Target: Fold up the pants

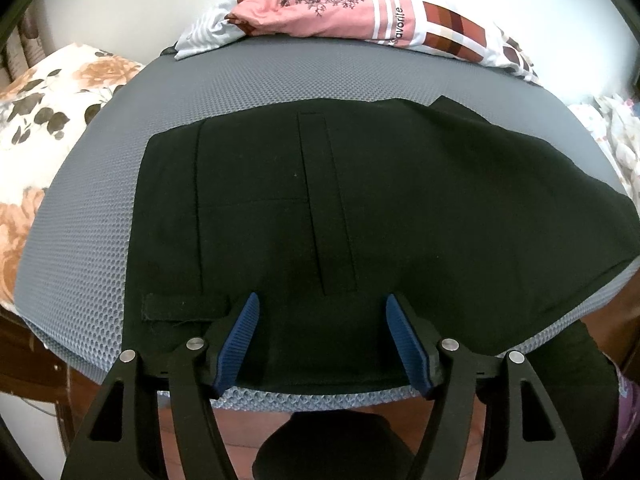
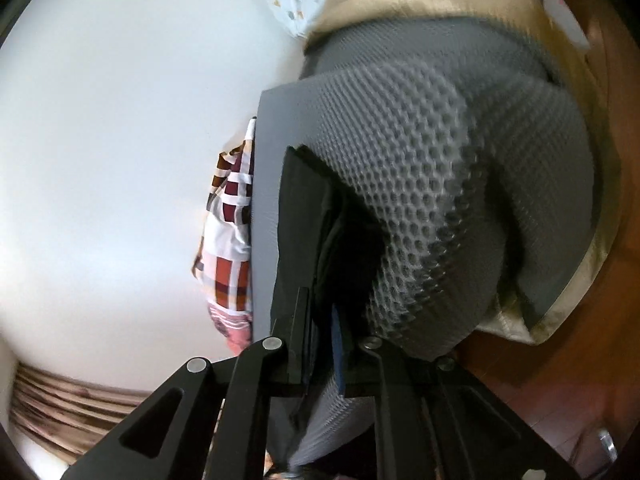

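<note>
Black pants (image 1: 400,200) lie flat on a grey mesh mat (image 1: 80,240), a belt loop and waistband toward the near left. My left gripper (image 1: 321,298) hovers open over their near edge, its blue pads (image 1: 240,340) apart with only flat cloth below. In the right wrist view, which is rolled sideways, the pants (image 2: 304,220) show as a stacked, folded edge on the mat (image 2: 420,180). My right gripper (image 2: 318,300) stands at that edge, its jaws narrow with the black layers between them. Whether the pads press firmly is hard to see.
A heap of pink and checked clothes (image 1: 360,4) sits at the mat's far edge against a white wall. A floral pillow (image 1: 48,100) lies to the left. Beige cloth (image 2: 420,4) shows under the mat's end. Wooden floor (image 1: 248,428) is below the near edge.
</note>
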